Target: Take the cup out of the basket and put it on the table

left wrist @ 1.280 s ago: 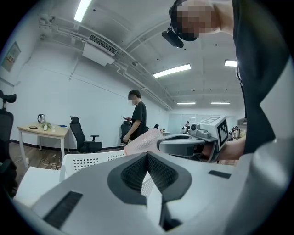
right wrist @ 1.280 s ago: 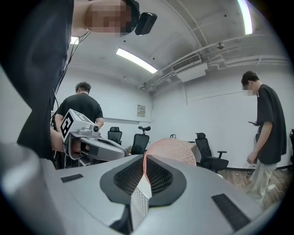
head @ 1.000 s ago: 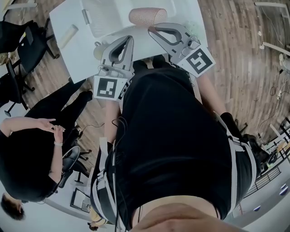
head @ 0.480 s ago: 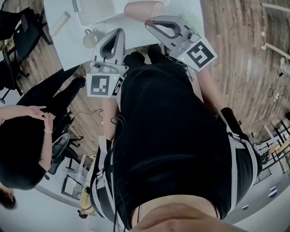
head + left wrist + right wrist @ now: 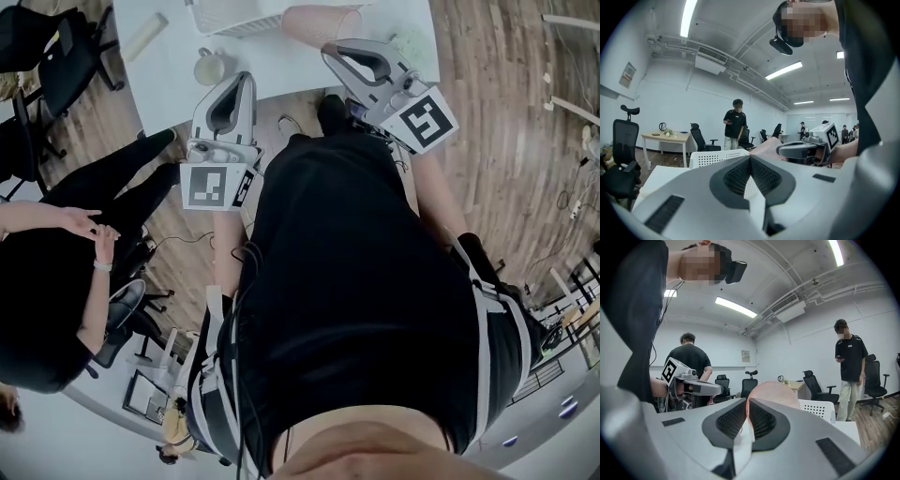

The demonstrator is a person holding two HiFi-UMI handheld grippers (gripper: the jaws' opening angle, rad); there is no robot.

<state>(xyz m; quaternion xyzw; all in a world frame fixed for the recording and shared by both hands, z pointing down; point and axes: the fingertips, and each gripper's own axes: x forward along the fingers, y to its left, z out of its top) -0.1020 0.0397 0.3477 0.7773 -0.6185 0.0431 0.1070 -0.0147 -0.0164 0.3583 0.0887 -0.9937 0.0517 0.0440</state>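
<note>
One pink textured cup (image 5: 778,394), pinched by right tool (image 5: 746,403).

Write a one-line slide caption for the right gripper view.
Right gripper shut on the pink cup at its edge, white basket beyond, left gripper alongside.

Black top (image 5: 356,281) — pale straps (image 5: 484,347), thin cables (image 5: 235,309)

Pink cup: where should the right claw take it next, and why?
Probably lower it onto the table and open up. The right claw grips the pink cup by its rim, and the cup is outside the white basket, over the table.
</note>
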